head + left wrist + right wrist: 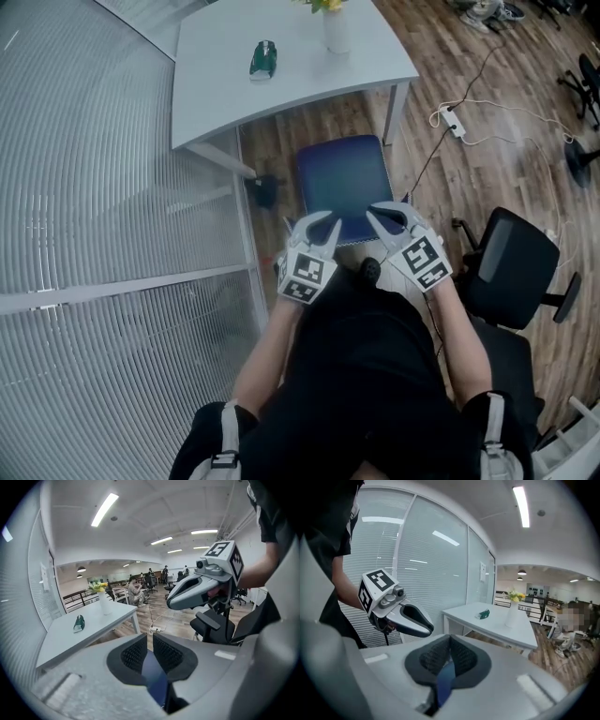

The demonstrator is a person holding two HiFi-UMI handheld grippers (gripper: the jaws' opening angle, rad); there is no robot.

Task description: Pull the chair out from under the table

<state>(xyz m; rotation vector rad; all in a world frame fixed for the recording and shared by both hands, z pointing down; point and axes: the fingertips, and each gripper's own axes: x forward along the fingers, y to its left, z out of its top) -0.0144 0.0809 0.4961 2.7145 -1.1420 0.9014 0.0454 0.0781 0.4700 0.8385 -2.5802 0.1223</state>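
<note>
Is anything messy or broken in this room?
Nothing looks broken or spilled. The vase stands upright on the table, and the chair looks whole. The only untidy bit is a power strip lying out on the floor, to the right of the table.

I stood in a bright office with a white ceiling and long strip lights. One side was a glass wall covered in fine horizontal blinds. The floor was brown wood planks, with a white power strip lying on it and a pale cable trailing away. A white worktop stood against the glass, carrying a white vase of yellow flowers. A black office chair stood off to one side. Farther off the room opened onto more desks, where people sat.
</note>
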